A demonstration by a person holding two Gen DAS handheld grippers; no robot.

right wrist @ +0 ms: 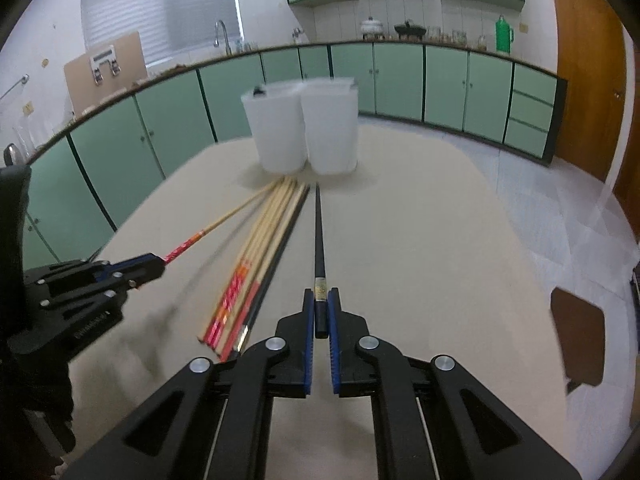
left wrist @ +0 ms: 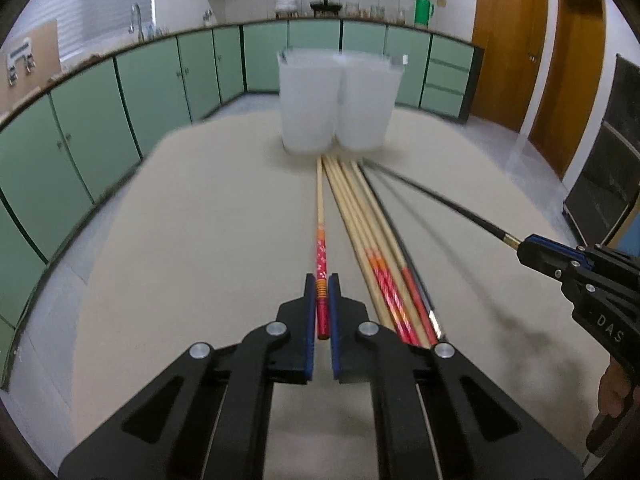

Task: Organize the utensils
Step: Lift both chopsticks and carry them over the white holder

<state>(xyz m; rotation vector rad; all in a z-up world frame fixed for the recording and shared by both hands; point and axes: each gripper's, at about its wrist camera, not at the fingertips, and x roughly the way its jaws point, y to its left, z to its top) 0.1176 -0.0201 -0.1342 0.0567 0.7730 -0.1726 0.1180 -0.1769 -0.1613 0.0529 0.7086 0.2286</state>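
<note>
My left gripper [left wrist: 321, 284] is shut on the red end of a wooden chopstick [left wrist: 320, 216], whose tip points at two white plastic cups [left wrist: 334, 100] at the far end of the table. My right gripper [right wrist: 321, 300] is shut on the thick end of a black chopstick [right wrist: 319, 232], also aimed at the cups [right wrist: 304, 128]. A bundle of several red-ended wooden and black chopsticks [left wrist: 372, 236] lies on the table between the two grippers; it also shows in the right wrist view [right wrist: 256, 256]. The right gripper appears at the right of the left wrist view [left wrist: 532, 252], the left gripper at the left of the right wrist view [right wrist: 148, 268].
The beige table [left wrist: 200, 240] ends just behind the cups. Green kitchen cabinets [left wrist: 160, 80] run along the walls beyond it. Wooden doors [left wrist: 508, 40] stand at the far right. A brown stool seat [right wrist: 578, 340] stands beside the table's right edge.
</note>
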